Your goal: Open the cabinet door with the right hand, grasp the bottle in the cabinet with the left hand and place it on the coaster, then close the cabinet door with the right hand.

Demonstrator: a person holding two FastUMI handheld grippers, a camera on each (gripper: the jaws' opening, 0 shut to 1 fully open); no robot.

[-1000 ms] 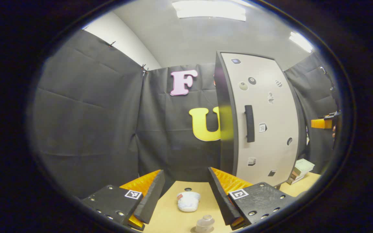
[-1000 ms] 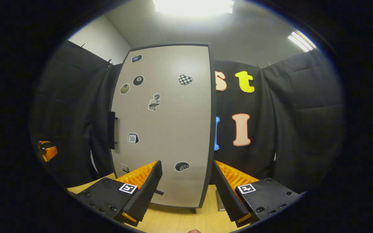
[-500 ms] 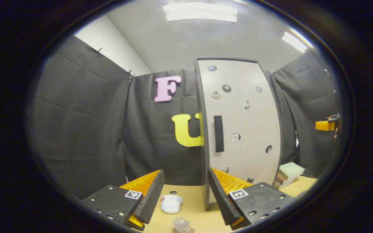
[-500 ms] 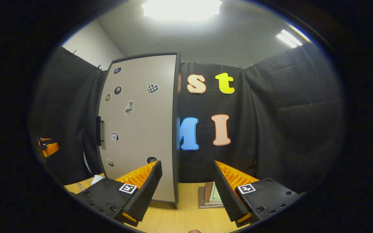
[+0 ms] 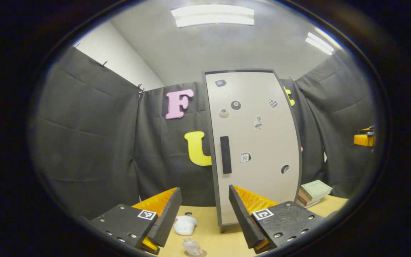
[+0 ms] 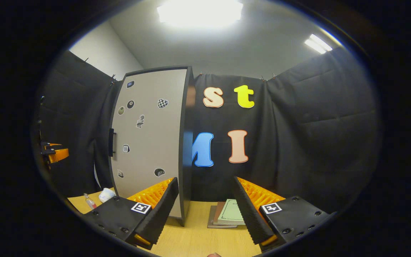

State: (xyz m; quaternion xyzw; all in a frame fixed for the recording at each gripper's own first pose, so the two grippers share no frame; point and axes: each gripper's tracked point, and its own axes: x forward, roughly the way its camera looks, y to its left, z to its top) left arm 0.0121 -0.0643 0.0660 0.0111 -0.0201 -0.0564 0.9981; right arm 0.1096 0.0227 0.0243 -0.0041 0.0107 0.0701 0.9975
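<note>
Clear plastic bottle (image 5: 191, 246) stands on the surface at 6 o'clock; beige cabinet door (image 5: 252, 142) shut. Both tongs (image 5: 203, 214) (image 6: 205, 210) wide, empty; task appears complete.

Cabinet door (image 5: 259, 142): pale beige-grey face, black edge frame, black handle (image 5: 225, 154), small stickers incl. a black-and-white checker patch. Surface (image 6: 194, 239): light wood grain, tan. Left hand-held gripper (image 5: 202, 216): orange ribbed fingers, black foam pads (image 5: 166, 219), black housings with white-and-black square markers. Right hand-held gripper (image 6: 205, 210): same scheme, orange ribs, black pads, black-and-white markers. Bottle (image 5: 191, 247): clear, pinkish-red tint. White crumpled object (image 5: 184, 225) just beside it. Book stack (image 6: 227, 216): pale green cover on top, brown below. Booth wall: black cloth. Ceiling grey-white.
</note>
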